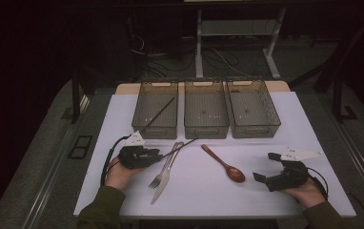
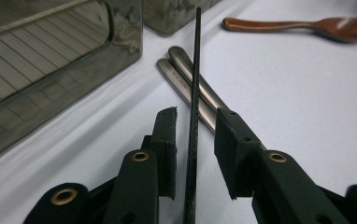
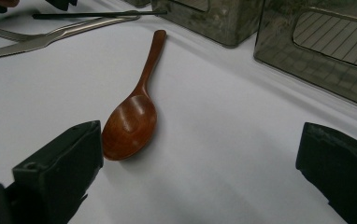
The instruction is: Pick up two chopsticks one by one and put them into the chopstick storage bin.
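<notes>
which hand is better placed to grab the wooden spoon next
Right. The right hand-held gripper is open and empty, and in its own view the wooden spoon lies just ahead of its jaws. The left hand-held gripper is open around the black chopstick, with the spoon farther off.

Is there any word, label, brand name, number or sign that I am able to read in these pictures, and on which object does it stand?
None: no readable text in any view.
The three bins, wooden spoon, fork, knife and both hand-held grippers, left and right, appear unmarked.
</notes>
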Demonstrator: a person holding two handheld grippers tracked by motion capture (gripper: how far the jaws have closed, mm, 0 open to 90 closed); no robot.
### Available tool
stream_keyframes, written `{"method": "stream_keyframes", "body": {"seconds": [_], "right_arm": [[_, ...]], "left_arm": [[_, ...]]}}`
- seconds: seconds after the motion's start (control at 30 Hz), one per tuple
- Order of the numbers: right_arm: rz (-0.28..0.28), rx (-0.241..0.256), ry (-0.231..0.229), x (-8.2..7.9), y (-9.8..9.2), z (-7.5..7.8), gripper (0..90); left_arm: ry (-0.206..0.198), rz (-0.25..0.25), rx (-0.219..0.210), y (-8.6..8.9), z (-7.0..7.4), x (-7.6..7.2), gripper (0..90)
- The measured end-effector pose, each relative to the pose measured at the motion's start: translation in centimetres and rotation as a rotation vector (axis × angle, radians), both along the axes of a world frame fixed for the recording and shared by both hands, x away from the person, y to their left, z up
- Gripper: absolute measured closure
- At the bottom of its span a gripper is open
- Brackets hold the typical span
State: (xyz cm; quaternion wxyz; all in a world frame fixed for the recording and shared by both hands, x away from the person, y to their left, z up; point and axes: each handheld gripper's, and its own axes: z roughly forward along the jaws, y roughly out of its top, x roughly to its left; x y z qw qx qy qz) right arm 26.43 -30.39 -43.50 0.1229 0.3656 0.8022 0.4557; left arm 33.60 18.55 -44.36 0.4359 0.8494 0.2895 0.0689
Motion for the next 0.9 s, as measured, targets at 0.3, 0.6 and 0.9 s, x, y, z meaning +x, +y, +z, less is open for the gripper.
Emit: {"method": "stream_keyframes", "body": {"seconds": [0.3,0.6,0.9], "right_arm": [[0.000,-0.002,0.000,0.0,0.0,0.0,0.2],[-0.003,0.000,0.002,0.0,-0.1,0.0,0.2],[-0.004,-0.001,0.002,0.0,-0.1,0.0,0.2]], "left_arm": [[0.017,-0.011,0.020,-0.7,-0.7,0.3,71.9],[0.015,-0.023,0.046,-0.9,-1.1,0.5,75.3],[0.003,-0.018,0.056,-0.9,-1.2,0.5,82.4]]}}
